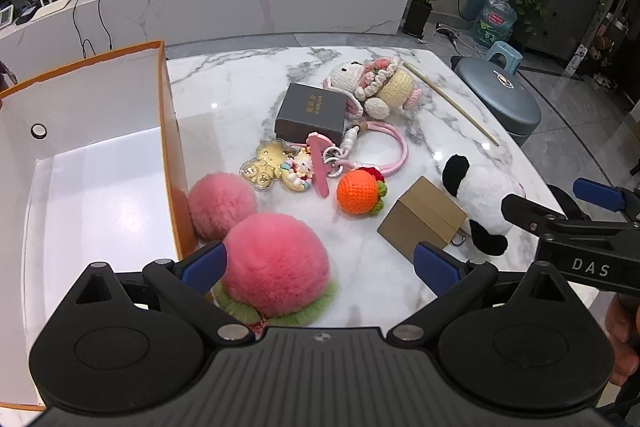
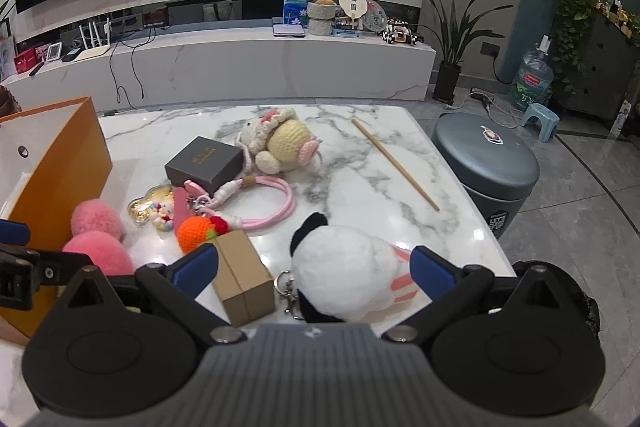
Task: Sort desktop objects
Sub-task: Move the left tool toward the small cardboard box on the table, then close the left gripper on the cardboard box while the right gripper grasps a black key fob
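Note:
My left gripper (image 1: 318, 261) is open with a pink fluffy peach plush (image 1: 276, 273) between its fingers, against the left pad. A second pink pompom (image 1: 222, 205) lies beside the orange-edged white box (image 1: 166, 131). My right gripper (image 2: 314, 267) is open around a panda plush (image 2: 344, 269), also seen in the left wrist view (image 1: 482, 201). A tan cardboard box (image 2: 242, 275) lies by the right gripper's left finger. An orange crochet ball (image 1: 358, 193), a grey box (image 1: 312, 117), keychain charms (image 1: 280, 167), a pink cord (image 1: 390, 143) and a crochet doll (image 1: 376, 85) lie on the marble table (image 1: 224, 99).
A wooden stick (image 1: 452, 103) lies at the table's right side. A grey round bin (image 2: 486, 163) stands on the floor beyond the right edge. The orange-edged box stands at the table's left; its orange wall shows in the right wrist view (image 2: 60, 167).

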The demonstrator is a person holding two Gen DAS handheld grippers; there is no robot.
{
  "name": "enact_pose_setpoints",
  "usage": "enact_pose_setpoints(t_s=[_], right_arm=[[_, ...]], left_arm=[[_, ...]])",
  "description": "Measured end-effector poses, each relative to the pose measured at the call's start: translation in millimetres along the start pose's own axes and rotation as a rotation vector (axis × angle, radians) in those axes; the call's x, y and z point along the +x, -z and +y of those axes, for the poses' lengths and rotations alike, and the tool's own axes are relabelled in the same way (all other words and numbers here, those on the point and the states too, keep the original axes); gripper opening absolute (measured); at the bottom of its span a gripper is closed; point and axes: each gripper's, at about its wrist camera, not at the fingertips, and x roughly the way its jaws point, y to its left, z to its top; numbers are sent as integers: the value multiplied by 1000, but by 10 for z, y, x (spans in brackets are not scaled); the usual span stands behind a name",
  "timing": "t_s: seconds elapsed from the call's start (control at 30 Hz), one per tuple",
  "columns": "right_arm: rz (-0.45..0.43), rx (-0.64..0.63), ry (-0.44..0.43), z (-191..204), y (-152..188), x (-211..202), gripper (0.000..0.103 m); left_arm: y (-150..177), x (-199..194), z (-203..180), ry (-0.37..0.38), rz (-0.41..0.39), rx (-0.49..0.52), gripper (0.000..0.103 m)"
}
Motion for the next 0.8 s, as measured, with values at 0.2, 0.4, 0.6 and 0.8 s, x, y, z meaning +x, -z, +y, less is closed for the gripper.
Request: enact_pose_setpoints(t_s=[0.2,0.4,0.6,0.8], right_arm=[[-5,5,11,-129,4,-7,102],[-13,28,16,-254,-17,-20,102],[0,13,12,-321,-13,-2,102],[157,-133,-215,-345,187,80,101]], left_arm=[[27,123,-81,28,36,7,103],[92,215,-266,-10,27,71,103],[92,257,-371,-7,34,108,103],[45,239,-493,9,23,158,103]])
